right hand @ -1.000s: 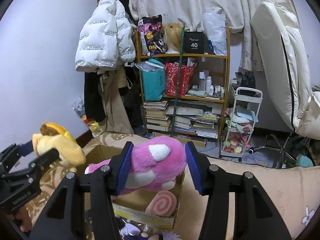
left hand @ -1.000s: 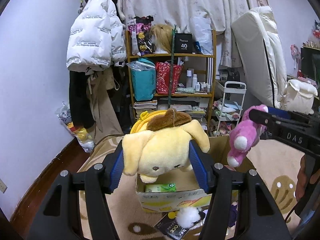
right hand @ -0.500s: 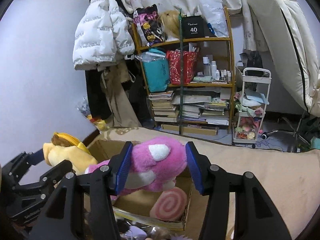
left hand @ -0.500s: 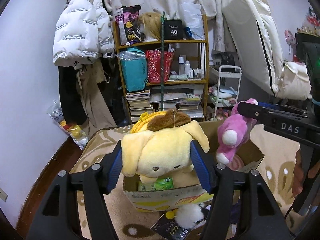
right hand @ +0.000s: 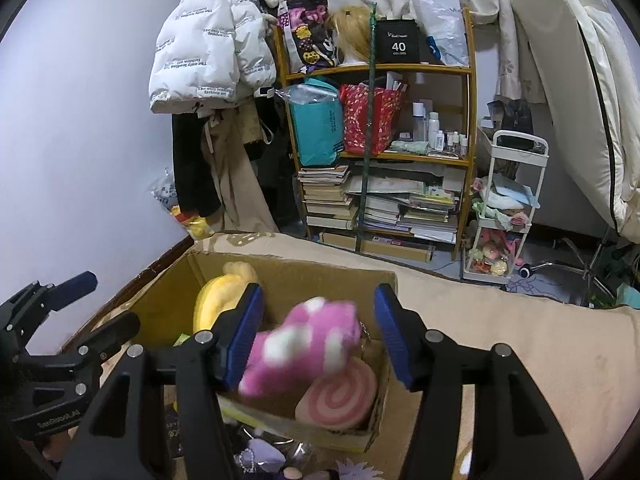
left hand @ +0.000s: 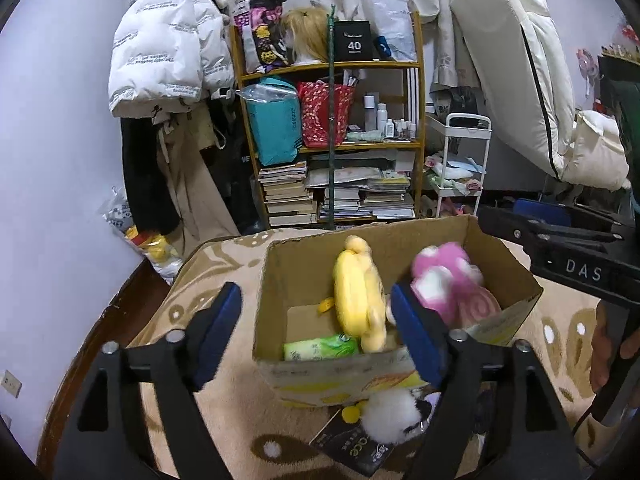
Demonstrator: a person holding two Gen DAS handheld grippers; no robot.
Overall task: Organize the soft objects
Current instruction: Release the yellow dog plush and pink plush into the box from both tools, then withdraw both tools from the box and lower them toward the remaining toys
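An open cardboard box [left hand: 276,272] sits on a beige patterned blanket. A yellow dog plush [left hand: 358,300] lies inside it, blurred with motion; it also shows in the right wrist view [right hand: 218,298]. A pink plush [left hand: 444,282] is blurred in the box's right part, above a pink swirl cushion [right hand: 340,398]; the plush also shows in the right wrist view [right hand: 304,344]. My left gripper [left hand: 318,330] is open and empty above the box's near side. My right gripper [right hand: 318,334] is open, with the pink plush between the fingers but free of them.
A green tissue pack [left hand: 320,347] lies in the box. A white pom-pom [left hand: 390,416] and a black packet [left hand: 356,446] lie in front of the box. A cluttered wooden shelf [left hand: 332,132], a hanging white jacket [left hand: 160,56] and a white trolley [left hand: 460,168] stand behind.
Both grippers have opened. The yellow plush and the pink plush have dropped out of the fingers into the box.
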